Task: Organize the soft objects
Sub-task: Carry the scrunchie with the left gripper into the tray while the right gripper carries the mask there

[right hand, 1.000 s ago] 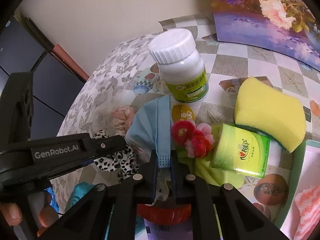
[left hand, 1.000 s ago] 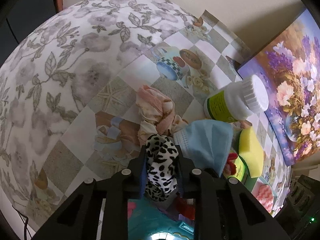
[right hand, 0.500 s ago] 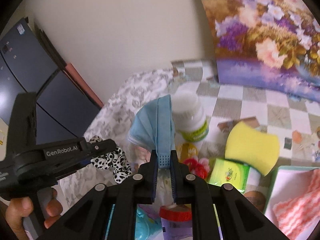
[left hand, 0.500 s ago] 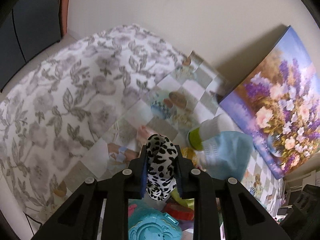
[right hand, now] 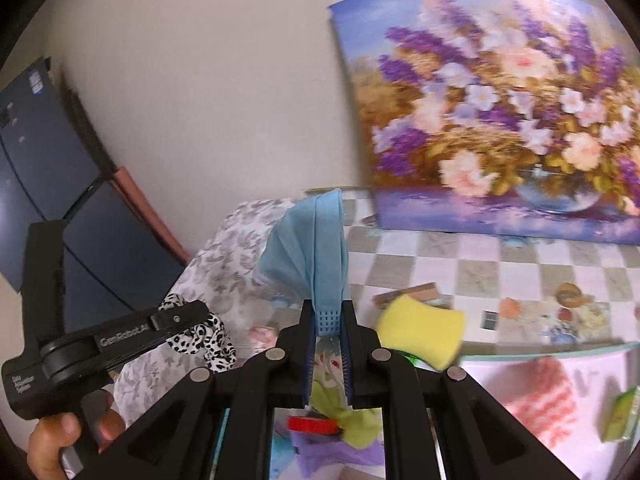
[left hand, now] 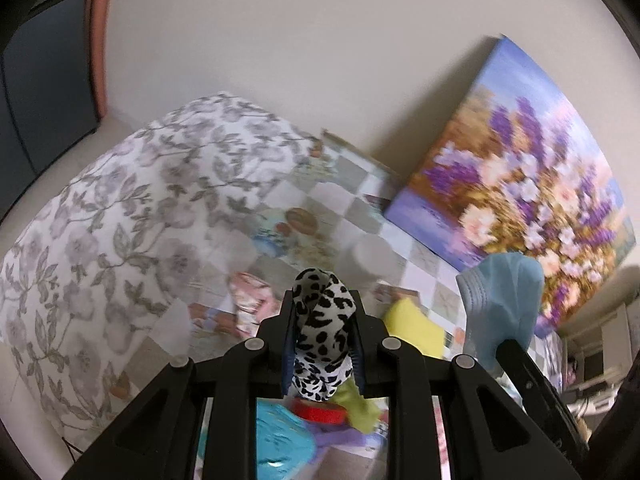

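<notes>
Both my grippers now ride higher above the table (right hand: 500, 272) than a second ago. My right gripper (right hand: 327, 328) clamps the blue face mask (right hand: 312, 248), which fans upward past its tips. My left gripper (left hand: 322, 320) pinches the leopard-print scrunchie (left hand: 320, 320) between its pads.

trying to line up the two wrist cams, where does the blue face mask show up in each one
Left wrist view: the blue face mask hangs at right of centre, pinched by the right gripper, before the painting's lower corner.
Right wrist view: the mask stands at centre, clamped in the right gripper.
Shared landmark: the flower painting leaning on the wall.
</notes>
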Available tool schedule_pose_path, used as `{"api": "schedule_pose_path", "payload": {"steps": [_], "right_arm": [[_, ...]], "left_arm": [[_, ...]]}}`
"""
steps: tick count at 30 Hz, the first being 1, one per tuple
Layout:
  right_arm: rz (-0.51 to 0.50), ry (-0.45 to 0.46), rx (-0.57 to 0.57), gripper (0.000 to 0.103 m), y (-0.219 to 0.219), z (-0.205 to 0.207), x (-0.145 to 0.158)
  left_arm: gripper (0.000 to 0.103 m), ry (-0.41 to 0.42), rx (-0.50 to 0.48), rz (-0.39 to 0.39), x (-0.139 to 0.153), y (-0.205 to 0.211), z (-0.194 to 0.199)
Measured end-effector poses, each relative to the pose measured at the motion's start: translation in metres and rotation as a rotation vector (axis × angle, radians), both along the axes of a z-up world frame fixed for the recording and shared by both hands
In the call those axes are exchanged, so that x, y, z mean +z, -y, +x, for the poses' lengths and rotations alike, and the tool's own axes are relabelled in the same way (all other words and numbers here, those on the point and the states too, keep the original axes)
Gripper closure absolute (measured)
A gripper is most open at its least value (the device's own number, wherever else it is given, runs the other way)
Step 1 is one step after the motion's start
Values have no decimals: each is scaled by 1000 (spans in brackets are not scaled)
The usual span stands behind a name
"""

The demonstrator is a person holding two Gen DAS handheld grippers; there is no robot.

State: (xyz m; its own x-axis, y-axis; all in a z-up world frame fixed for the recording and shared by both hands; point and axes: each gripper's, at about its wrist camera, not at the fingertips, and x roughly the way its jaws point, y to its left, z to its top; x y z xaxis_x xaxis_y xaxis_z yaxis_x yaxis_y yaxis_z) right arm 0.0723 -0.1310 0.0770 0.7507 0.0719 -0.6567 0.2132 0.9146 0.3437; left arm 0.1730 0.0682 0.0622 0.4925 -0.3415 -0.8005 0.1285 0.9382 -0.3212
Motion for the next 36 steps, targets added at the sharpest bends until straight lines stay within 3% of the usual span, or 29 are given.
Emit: {"api": "schedule_pose_path", "payload": {"steps": [10,18,23,27,30,36], "right_arm": [[-52,-44,-225,91,66,-65,20],[-42,-90,-369,91,105,-128,18],[-54,-195,-447,91,120,-162,-3],[-8,-295,-487,91,134,-184,-30],[42,-395,-522,91,145,-200,-59],[113,-508,-554,91,163,-222,-97]], "left_arm": [[79,1,-201,-14,9,68,-44],[79,-35,-407,23,-6,128,-103],[79,-41,-548,88,-17,164,-143],[77,-82,-636,131,-33,190,-167],[77,-105,-665,171,-46,200,-178],[77,-159,-686,233,-75,210,-185]]}}
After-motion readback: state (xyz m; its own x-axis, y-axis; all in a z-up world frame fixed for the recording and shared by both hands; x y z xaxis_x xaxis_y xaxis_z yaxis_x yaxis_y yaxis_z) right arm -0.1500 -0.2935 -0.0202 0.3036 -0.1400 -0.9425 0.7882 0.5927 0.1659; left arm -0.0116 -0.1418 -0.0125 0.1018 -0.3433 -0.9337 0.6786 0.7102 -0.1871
